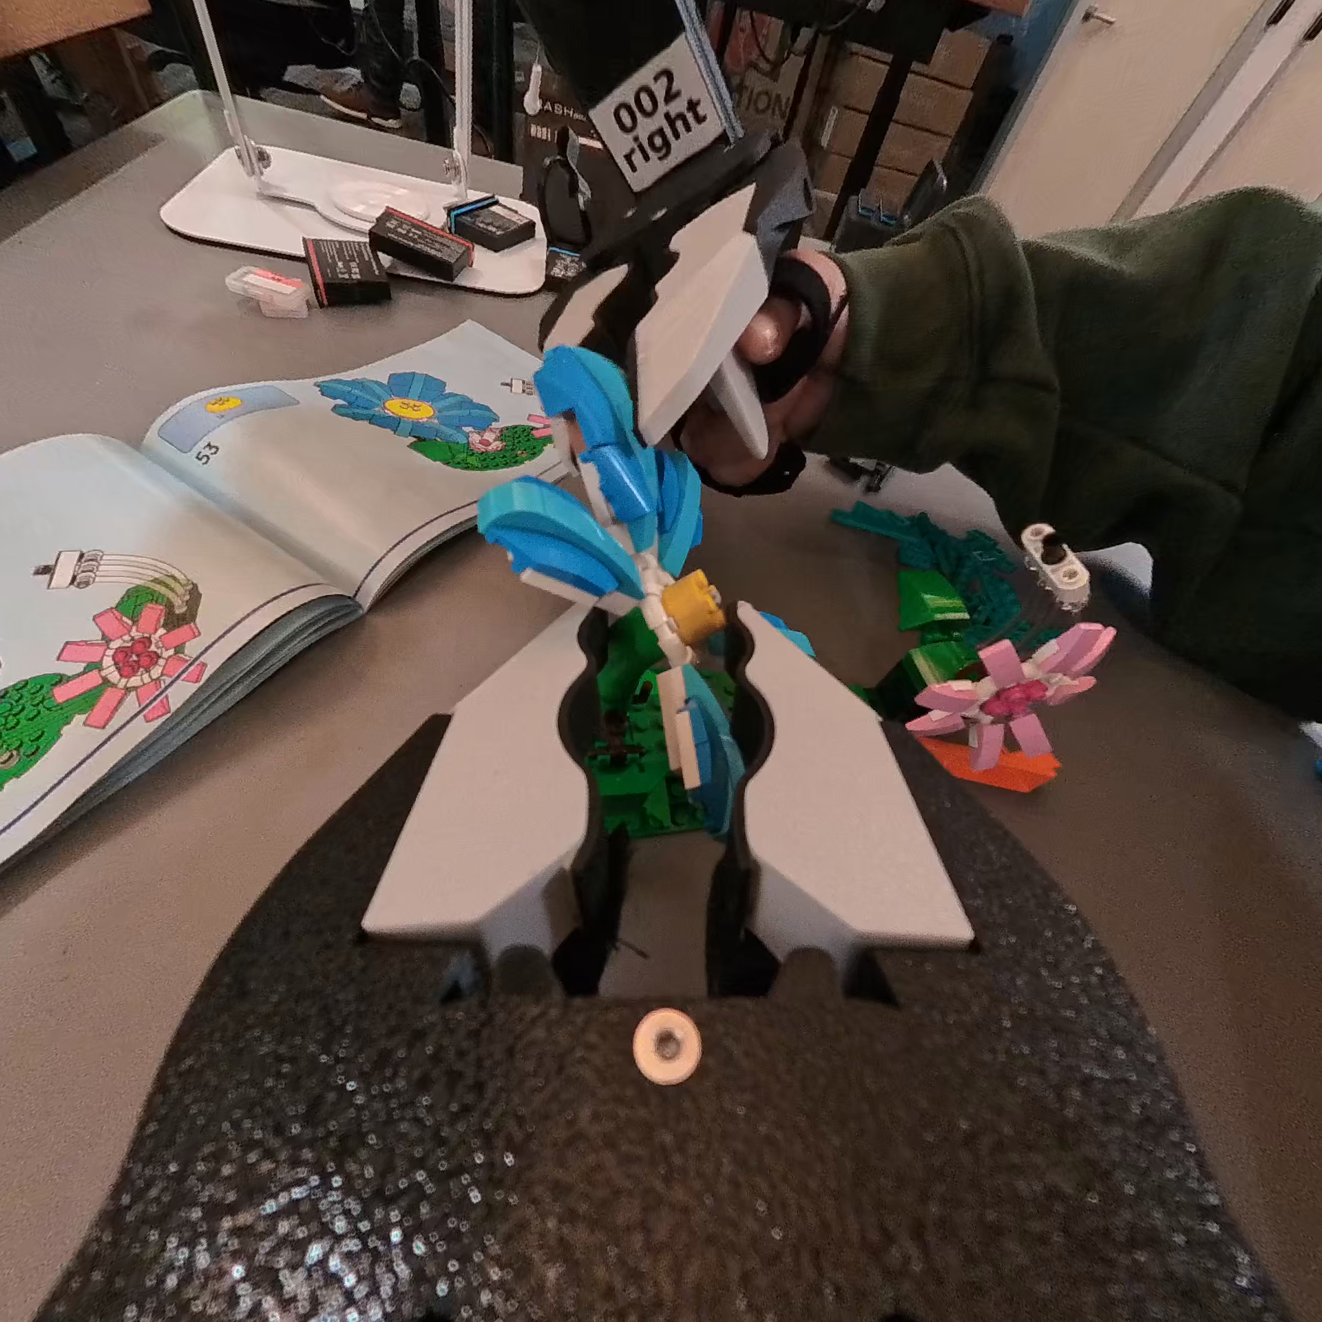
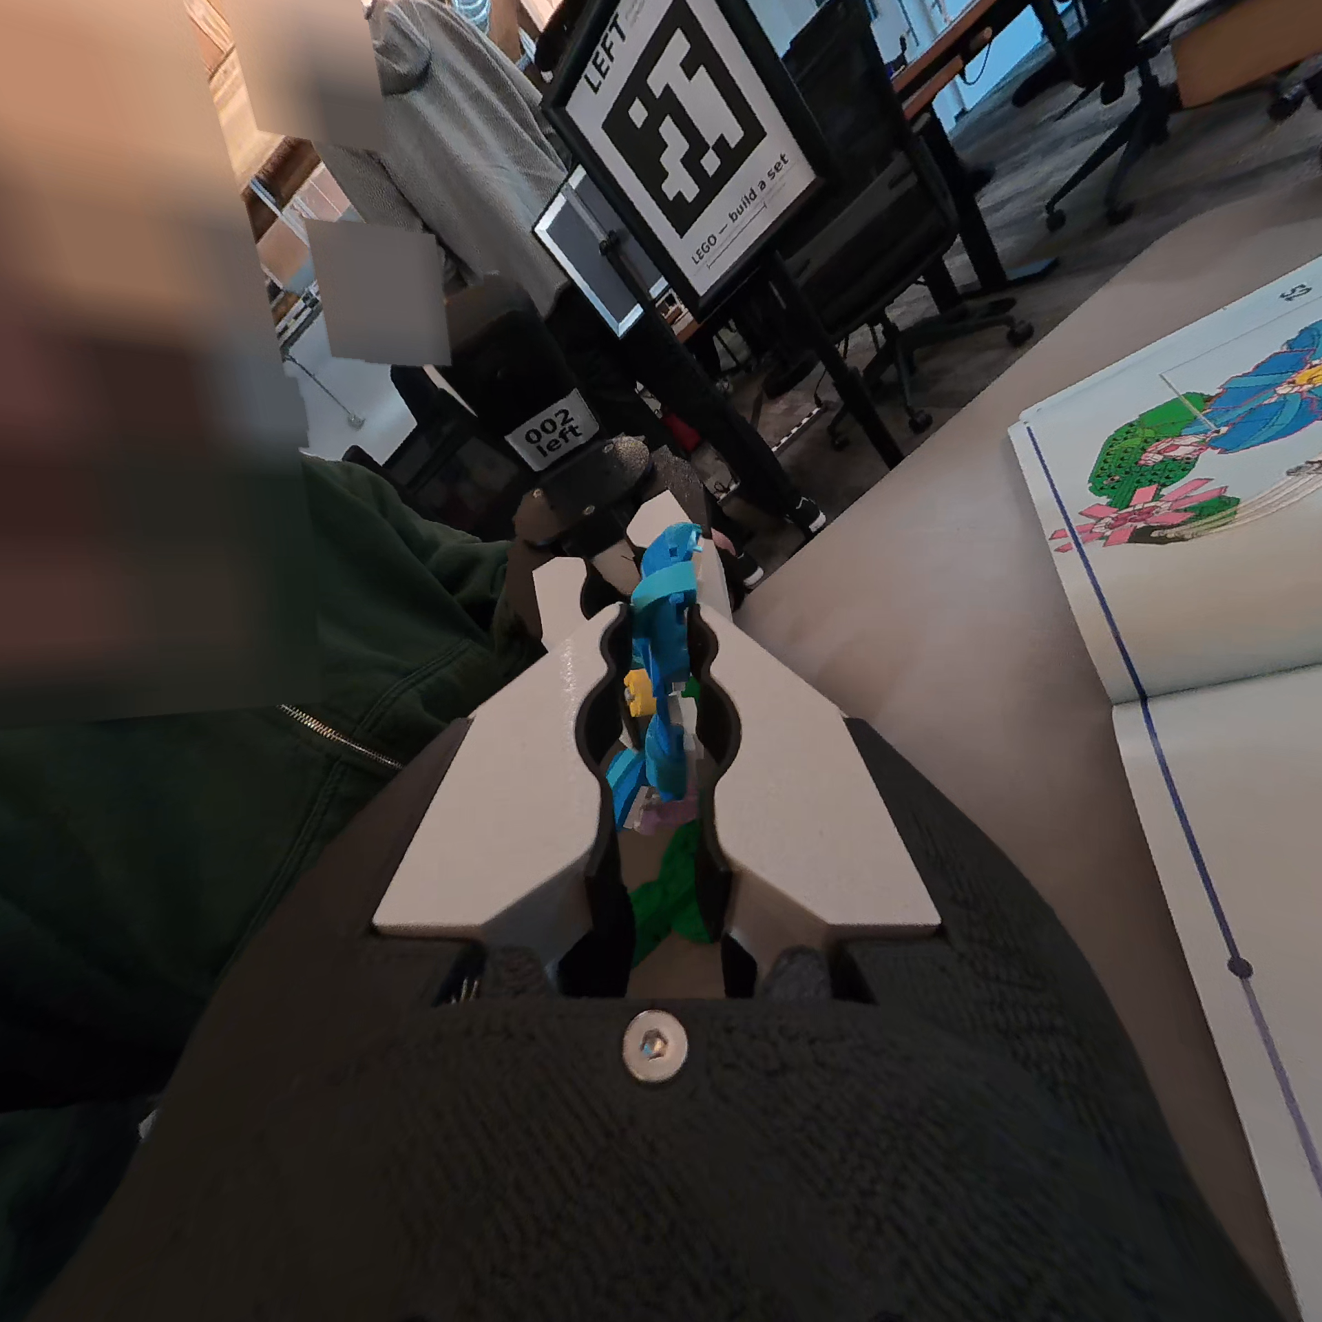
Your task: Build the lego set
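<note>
With both your left gripper (image 1: 665, 629) and right gripper (image 2: 659, 629) closed narrowly on the blue flower (image 1: 608, 529) above the green base (image 1: 644, 787), any twist could snap petals off.

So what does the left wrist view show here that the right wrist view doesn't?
Only the left wrist view shows the pink flower on its orange base, the loose teal and green pieces, and the small black boxes by a white stand.

Only the right wrist view shows the framed marker sign and office chairs behind the table.

Both show the blue flower with its yellow centre, the open instruction booklet, and both grippers: the left gripper and the right gripper, each narrowly parted around the blue flower.
</note>
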Demonstrator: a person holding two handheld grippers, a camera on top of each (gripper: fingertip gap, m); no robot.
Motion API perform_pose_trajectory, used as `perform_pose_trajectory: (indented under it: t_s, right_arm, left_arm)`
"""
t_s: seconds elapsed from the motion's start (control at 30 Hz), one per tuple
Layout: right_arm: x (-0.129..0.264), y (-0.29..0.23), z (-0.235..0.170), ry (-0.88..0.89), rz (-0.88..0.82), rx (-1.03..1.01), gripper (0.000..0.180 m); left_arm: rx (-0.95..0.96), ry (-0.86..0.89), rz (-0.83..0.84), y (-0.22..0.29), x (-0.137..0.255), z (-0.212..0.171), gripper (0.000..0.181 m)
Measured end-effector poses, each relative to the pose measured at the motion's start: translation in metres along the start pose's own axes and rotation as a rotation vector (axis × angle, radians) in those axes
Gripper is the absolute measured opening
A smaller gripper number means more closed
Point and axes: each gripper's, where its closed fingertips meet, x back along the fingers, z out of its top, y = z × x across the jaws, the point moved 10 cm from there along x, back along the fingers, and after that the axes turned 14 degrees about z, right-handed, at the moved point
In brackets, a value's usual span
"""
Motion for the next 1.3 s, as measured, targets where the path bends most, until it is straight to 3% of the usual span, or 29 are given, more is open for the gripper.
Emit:
perform_pose_trajectory:
  t_s: [0.03,1.3]
  right_arm:
    - [-0.0003,-0.0005,-0.0004,0.000,0.006,0.003,0.014]
    - [-0.0010,0.0013,-0.0044,0.026,0.012,0.026,0.014]
  left_arm:
    - [-0.003,0.001,0.001,0.0003,0.0002,-0.0002,0.031]
    - [0.018,0.012,-0.017,-0.0006,-0.0009,-0.0009,0.031]
